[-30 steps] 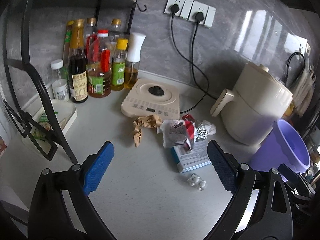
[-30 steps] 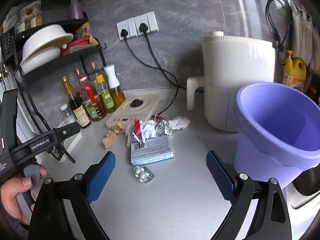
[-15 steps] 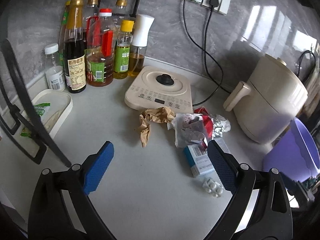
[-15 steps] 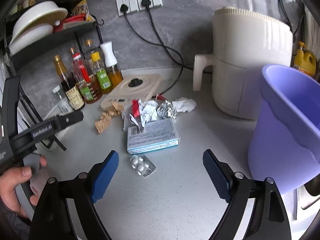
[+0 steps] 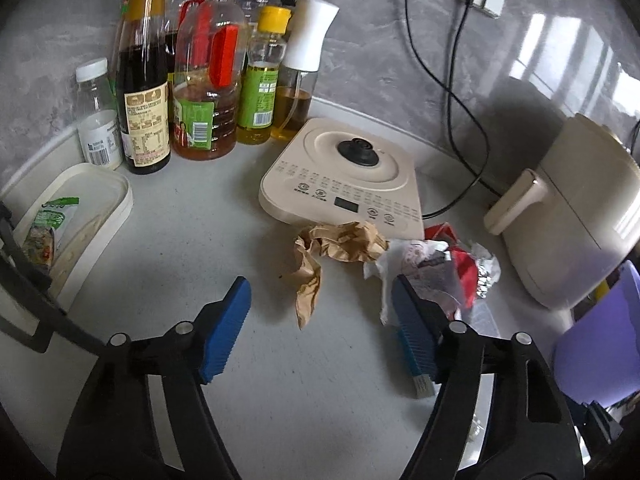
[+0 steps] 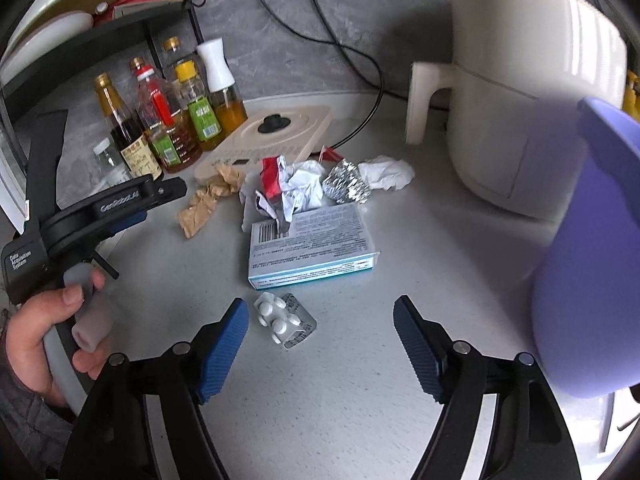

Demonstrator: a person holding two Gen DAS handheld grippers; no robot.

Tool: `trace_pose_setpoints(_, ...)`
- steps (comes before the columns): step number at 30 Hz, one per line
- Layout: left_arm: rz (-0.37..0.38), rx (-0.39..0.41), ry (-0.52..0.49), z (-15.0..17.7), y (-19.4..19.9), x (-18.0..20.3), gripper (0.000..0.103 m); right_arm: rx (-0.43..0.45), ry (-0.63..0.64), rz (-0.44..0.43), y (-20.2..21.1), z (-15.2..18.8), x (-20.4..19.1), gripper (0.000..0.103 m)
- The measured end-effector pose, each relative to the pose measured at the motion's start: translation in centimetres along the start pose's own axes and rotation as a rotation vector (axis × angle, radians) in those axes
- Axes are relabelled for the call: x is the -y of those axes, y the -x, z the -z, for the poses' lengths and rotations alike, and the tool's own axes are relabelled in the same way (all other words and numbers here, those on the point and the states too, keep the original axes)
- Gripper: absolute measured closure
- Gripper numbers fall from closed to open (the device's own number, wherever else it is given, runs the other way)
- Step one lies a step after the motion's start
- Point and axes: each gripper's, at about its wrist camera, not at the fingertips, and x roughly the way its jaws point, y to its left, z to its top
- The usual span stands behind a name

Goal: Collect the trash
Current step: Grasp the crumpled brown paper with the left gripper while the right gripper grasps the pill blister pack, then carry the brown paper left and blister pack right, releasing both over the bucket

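Showing only in the right view, pill blister (image 6: 287, 324) lies before that half-open, empty claw (image 6: 320, 344).

Both grippers point down with nothing between their jaws: left gripper (image 5: 320, 320) and right gripper (image 6: 320, 336) have just been closing a little.

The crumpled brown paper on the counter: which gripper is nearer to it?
Left. The left gripper hangs just short of the brown paper; the right gripper sits farther back, by the pill blister.
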Motion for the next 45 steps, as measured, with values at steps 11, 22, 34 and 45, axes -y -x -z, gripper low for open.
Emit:
trace_pose_setpoints(11, -0.010, -0.056, 0.018, 0.2, -3.5, -1.1, 0.065, -0.080, -0.005, -0.025, -3.2, -0.4, -0.6, 0.037)
trace_pose_setpoints(22, -0.026, -0.102, -0.010, 1.2, -3.4, -0.7, 0.098, -0.129, 0.022, -0.066, -5.4, -0.2, -1.4, 0.048)
trace_pose_setpoints(34, -0.017, -0.036, 0.017, 1.2, 0.4, -0.8, 0.099, -0.082, 0.067, -0.090, -2.8, -0.8, -2.5, 0.071)
trace_pose_setpoints(45, 0.004, 0.042, -0.023, 0.9, 5.2, 1.1, 0.099, 0.048, 0.041, -0.075, 2.1, -1.2, -1.0, 0.071)
